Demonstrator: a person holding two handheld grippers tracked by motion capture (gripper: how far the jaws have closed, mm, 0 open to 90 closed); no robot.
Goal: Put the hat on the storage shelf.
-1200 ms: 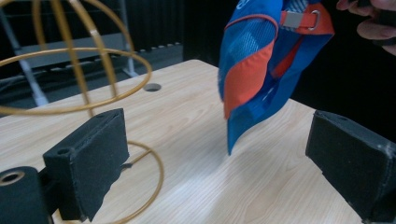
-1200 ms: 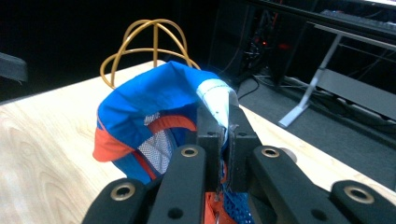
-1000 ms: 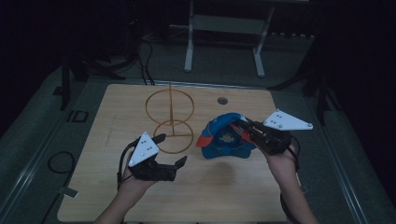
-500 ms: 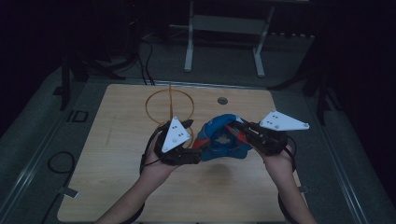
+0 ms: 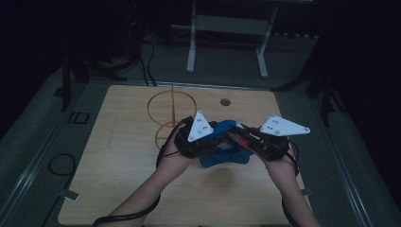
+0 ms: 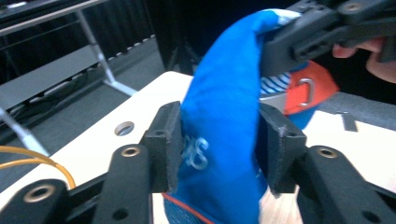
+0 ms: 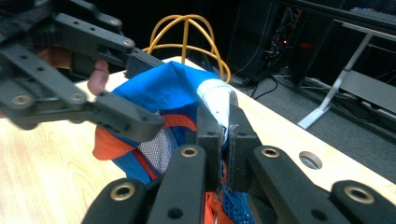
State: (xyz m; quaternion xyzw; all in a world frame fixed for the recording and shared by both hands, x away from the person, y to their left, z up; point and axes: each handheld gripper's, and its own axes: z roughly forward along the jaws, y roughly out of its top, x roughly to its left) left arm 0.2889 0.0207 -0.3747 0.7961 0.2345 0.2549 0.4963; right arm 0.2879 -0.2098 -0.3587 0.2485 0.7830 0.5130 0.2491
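The left gripper (image 5: 215,142) is clamping its two black pads onto a fold of the blue fabric cap with orange trim (image 5: 226,146); its jaws have just been closing, and in the left gripper view the cloth (image 6: 224,126) is bulging between the pads, pressed on both sides, with pale printed figures showing on the blue near one pad. The right gripper (image 5: 241,137) is pinching a thin edge of the same cap, its jaws standing almost together with only a sliver of white and blue cloth (image 7: 219,105) caught between them. The cap is sitting between the two grippers over the near right part of the light wooden table (image 5: 118,189), stretched from one grip to the other; whether its underside is resting on the wood I cannot tell. An orange panel with a metal buckle (image 6: 306,91) is hanging on the cap's far side in the left gripper view, and white mesh lining is showing inside it in the right gripper view. The yellow wire stand (image 5: 171,113) is standing upright just behind the left gripper, near the cap. A small round hole (image 5: 225,101) is showing in the tabletop beyond them.
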